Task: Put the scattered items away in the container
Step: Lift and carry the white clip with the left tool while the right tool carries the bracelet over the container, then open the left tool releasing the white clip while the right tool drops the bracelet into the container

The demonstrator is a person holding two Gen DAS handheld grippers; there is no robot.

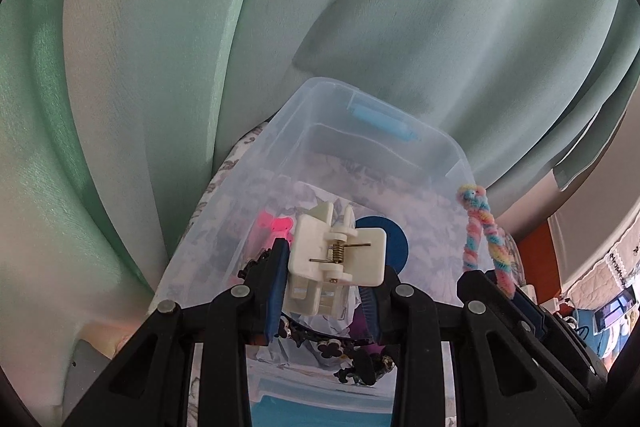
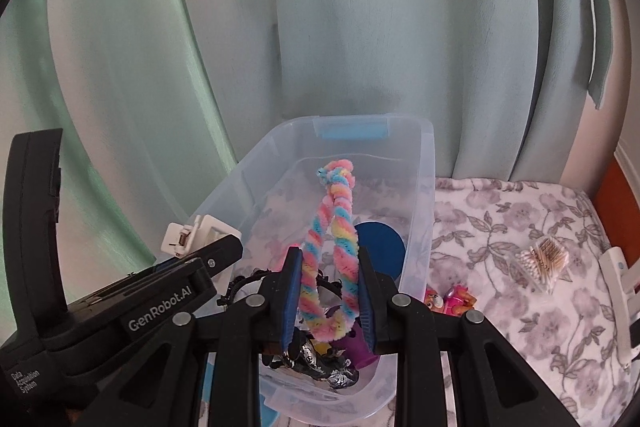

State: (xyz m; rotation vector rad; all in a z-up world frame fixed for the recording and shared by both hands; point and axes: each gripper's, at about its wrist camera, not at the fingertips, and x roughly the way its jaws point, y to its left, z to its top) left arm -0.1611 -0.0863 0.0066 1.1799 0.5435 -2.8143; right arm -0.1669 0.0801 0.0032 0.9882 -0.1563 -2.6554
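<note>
My left gripper [image 1: 332, 267] is shut on a white claw hair clip [image 1: 336, 259] and holds it above the clear plastic container [image 1: 436, 143]. My right gripper [image 2: 330, 291] is shut on a pastel rainbow twisted chenille loop [image 2: 330, 243] and holds it upright over the same container [image 2: 420, 203]. The clip also shows in the right wrist view [image 2: 196, 233], at the container's left rim. In the container lie a dark blue disc [image 2: 380, 245], a black flower chain [image 1: 332, 345], a pink item [image 1: 274, 225] and a purple piece [image 2: 358, 345].
The container stands on a floral blanket [image 2: 500, 227] in front of green curtains [image 2: 320, 27]. On the blanket to the right lie a pink toy [image 2: 452, 301], a clear box of cotton swabs [image 2: 542, 261] and a white object [image 2: 620, 287].
</note>
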